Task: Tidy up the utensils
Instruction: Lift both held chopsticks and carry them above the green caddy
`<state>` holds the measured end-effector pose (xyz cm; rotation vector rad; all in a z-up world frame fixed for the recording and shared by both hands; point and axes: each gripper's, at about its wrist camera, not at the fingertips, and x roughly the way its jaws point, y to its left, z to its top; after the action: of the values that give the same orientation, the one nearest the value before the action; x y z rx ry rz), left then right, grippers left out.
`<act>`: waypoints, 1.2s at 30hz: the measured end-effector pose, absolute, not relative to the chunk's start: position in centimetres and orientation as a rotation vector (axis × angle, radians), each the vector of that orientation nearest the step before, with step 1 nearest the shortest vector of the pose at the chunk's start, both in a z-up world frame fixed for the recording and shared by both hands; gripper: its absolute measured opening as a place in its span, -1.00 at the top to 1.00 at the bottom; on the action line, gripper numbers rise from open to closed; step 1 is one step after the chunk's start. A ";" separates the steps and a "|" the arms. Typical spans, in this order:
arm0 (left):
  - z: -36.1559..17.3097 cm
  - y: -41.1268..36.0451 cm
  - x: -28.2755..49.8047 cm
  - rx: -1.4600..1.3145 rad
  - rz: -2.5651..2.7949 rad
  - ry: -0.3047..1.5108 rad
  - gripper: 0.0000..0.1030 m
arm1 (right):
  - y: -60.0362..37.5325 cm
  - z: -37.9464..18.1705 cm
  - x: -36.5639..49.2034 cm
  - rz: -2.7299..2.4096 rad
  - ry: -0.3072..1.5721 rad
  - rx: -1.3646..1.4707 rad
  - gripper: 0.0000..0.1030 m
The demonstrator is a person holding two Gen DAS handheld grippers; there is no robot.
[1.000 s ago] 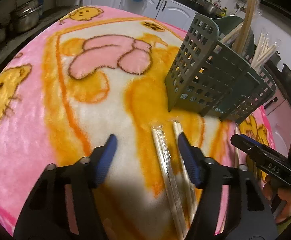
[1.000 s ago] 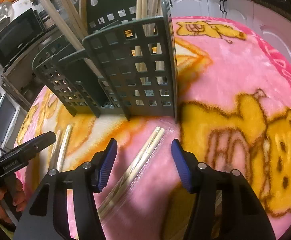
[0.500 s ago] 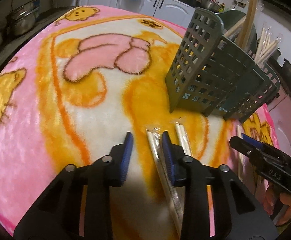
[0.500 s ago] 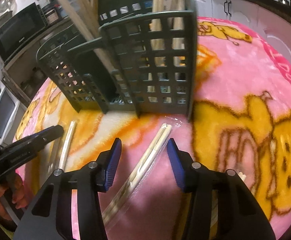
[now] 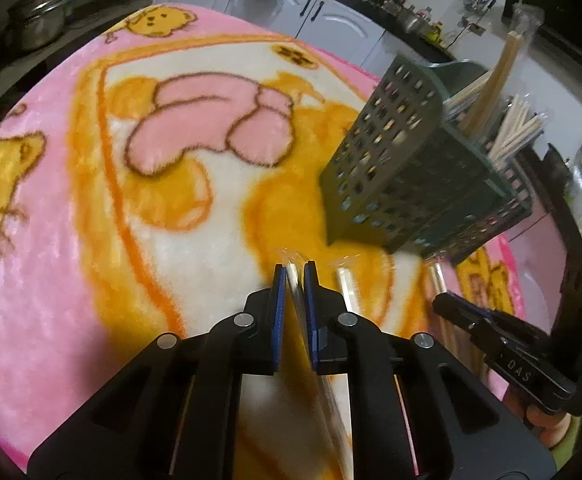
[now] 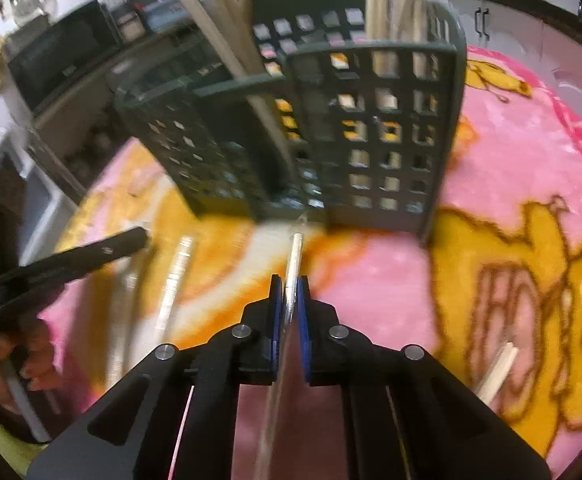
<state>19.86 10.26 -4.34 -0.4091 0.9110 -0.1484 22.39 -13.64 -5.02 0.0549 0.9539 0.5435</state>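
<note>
My left gripper has its blue pads closing tight on a plastic-wrapped pair of chopsticks, the wrapper's tip poking out ahead of them. In the right wrist view, my right gripper is closing on another wrapped pair, which sticks out toward the dark green slotted utensil holder. The holder stands on the blanket with several chopsticks upright in it. Each gripper also shows in the other's view: the right one, the left one.
A pink and orange cartoon blanket covers the table. More wrapped chopsticks lie loose in front of the holder, and a bare pair lies at the right. Kitchen cabinets, pots and a microwave ring the table. A hand holds the left gripper.
Both grippers went from wide open to closed on a wrapped chopstick pair each. The right gripper has drawn nearer the holder, and its pair now points straight ahead.
</note>
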 end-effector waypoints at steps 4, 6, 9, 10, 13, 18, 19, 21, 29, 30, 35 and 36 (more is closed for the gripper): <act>-2.3 9.8 19.3 -0.412 -0.184 0.861 0.91 | -13.2 -2.9 21.5 0.603 0.894 0.073 0.87; -1.1 9.6 18.9 -0.401 -0.192 0.832 0.92 | -13.1 -1.5 20.9 0.627 0.852 0.069 0.88; 1.0 9.3 18.1 -0.387 -0.208 0.781 0.93 | -13.3 0.5 20.0 0.655 0.795 0.066 0.88; 1.7 9.2 17.9 -0.381 -0.214 0.765 0.93 | -13.4 1.0 19.8 0.663 0.780 0.067 0.88; 3.3 8.8 17.4 -0.367 -0.231 0.725 0.94 | -13.9 2.7 18.9 0.674 0.725 0.061 0.88; 5.6 8.0 16.6 -0.342 -0.269 0.671 0.94 | -15.0 4.6 17.8 0.677 0.648 0.058 0.88; 5.9 7.9 16.5 -0.338 -0.274 0.664 0.94 | -15.1 4.7 17.7 0.675 0.639 0.059 0.88; 6.6 7.6 16.3 -0.326 -0.286 0.647 0.94 | -15.8 5.2 17.3 0.670 0.615 0.062 0.88; 9.2 6.4 16.0 -0.280 -0.324 0.583 0.94 | -16.8 6.7 16.8 0.644 0.548 0.086 0.89; 9.5 6.3 15.9 -0.277 -0.328 0.577 0.94 | -17.0 6.9 16.8 0.639 0.540 0.088 0.89; 10.6 5.6 15.9 -0.264 -0.352 0.549 0.94 | -17.8 7.8 16.3 0.617 0.502 0.090 0.89; 10.8 5.5 15.9 -0.263 -0.358 0.543 0.94 | -17.9 8.0 16.1 0.612 0.489 0.088 0.89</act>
<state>15.95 5.48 10.82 -0.2628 0.5430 -0.3576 16.09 -17.94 7.96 0.0879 0.4893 0.6125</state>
